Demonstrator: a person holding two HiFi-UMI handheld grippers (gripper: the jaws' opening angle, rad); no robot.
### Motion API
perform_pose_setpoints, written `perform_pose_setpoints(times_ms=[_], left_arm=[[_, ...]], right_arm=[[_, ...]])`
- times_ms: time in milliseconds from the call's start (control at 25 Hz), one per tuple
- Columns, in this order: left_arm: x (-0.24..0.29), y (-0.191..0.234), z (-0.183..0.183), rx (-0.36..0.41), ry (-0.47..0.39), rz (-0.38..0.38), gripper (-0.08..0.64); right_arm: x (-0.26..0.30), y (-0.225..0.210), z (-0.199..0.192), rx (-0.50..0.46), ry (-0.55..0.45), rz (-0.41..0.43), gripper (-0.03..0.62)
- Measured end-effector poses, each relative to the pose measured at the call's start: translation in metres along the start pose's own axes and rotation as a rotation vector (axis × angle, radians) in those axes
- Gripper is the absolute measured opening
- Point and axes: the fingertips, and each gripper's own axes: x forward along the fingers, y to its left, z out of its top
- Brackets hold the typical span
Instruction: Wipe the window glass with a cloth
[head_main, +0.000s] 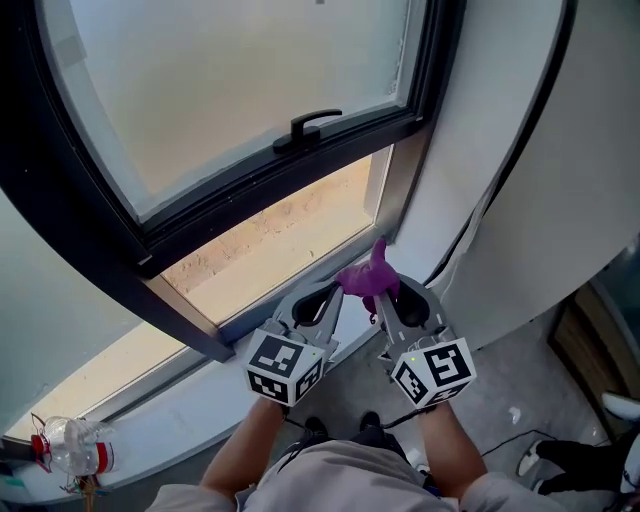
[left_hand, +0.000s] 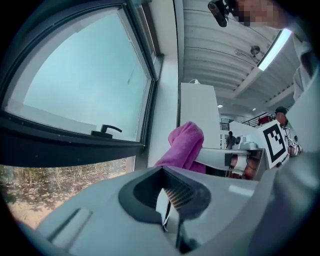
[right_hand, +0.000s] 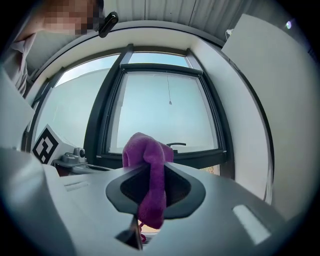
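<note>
A purple cloth (head_main: 370, 278) sticks up from my right gripper (head_main: 385, 298), which is shut on it; in the right gripper view the cloth (right_hand: 146, 155) drapes over the closed jaws (right_hand: 150, 197). My left gripper (head_main: 325, 300) sits just left of it, shut with nothing between its jaws (left_hand: 170, 202). From the left gripper view the cloth (left_hand: 184, 145) shows just beyond on the right. Both grippers are held low, below the dark-framed window glass (head_main: 240, 70) and its black handle (head_main: 310, 125), and apart from the glass.
A fixed lower pane (head_main: 280, 240) looks onto sandy ground, above a white sill (head_main: 190, 405). A white curved wall (head_main: 500, 150) with a black cable stands close on the right. A clear plastic bottle with a red band (head_main: 70, 447) lies at lower left.
</note>
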Motion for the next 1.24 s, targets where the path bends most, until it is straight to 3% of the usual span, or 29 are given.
perform_pose_setpoints(times_ms=[520, 1240], left_arm=[[-0.026, -0.004, 0.016, 0.015, -0.03, 0.062, 0.0], [-0.031, 0.003, 0.017, 0.017, -0.034, 0.072, 0.0]], right_arm=[[-0.002, 0.024, 0.021, 0.012, -0.057, 0.065, 0.078], [0.003, 0.02, 0.021, 0.022, -0.056, 0.033, 0.078]])
